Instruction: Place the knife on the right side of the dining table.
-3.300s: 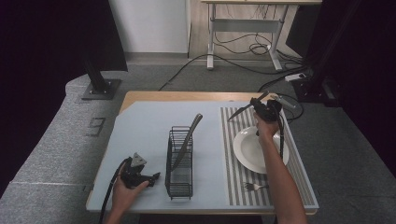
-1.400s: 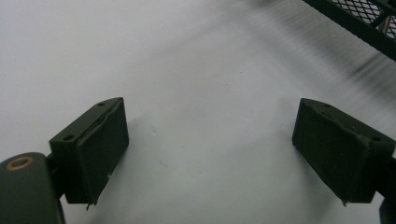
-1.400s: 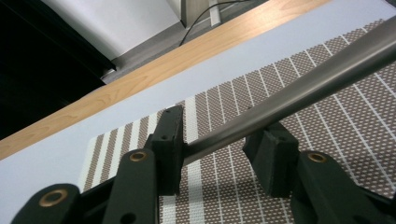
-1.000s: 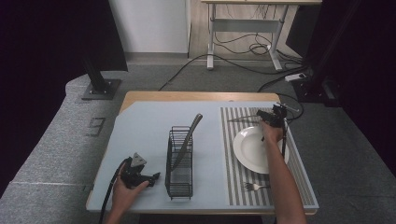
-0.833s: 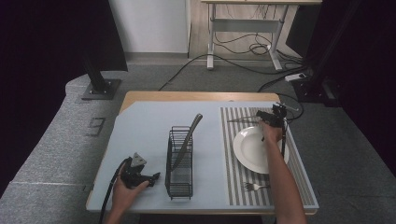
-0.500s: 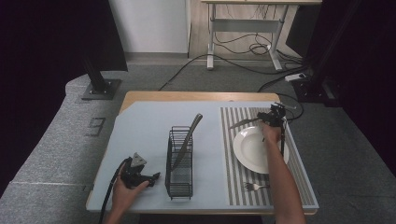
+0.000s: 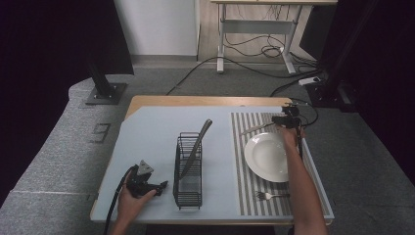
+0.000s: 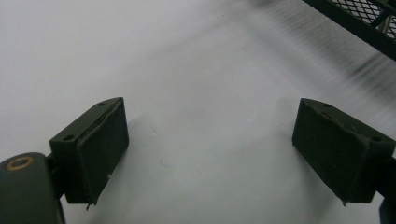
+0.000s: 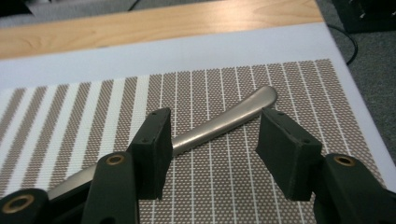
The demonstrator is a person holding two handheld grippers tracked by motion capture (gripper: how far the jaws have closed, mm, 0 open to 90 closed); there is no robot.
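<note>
In the high view, lowest in the frame, the left gripper (image 7: pixel 164 185) sits at lower left in a hand on the blue mat (image 7: pixel 147 147), pointing right at the near end of the wire rack (image 7: pixel 188 171). In the left gripper view its jaws stand wide apart with nothing but bare mat between them, and a corner of the rack (image 8: pixel 355 23) shows at upper right.

A fork (image 7: pixel 269 196) lies at lower right on the near edge of the striped placemat (image 7: pixel 247 183). Above it, right of centre, a white plate (image 7: pixel 269 156) rests on the same placemat. A long grey utensil (image 7: pixel 195 147) leans in the rack at the frame's centre, its handle rising toward the upper right.

Higher up, at centre right, the right gripper (image 7: pixel 276 121) hovers over the far end of the placemat, just above the plate, where a metal knife (image 7: pixel 254 129) lies. In the right gripper view the knife (image 9: pixel 224 122) lies flat on the placemat (image 9: pixel 70 116), slanting from lower left to upper right, passing beside the left pad (image 9: pixel 154 149). The jaws have just been opening and stand apart, with the handle between them but not clamped.

The wooden table edge (image 9: pixel 140 28) runs along the top.
</note>
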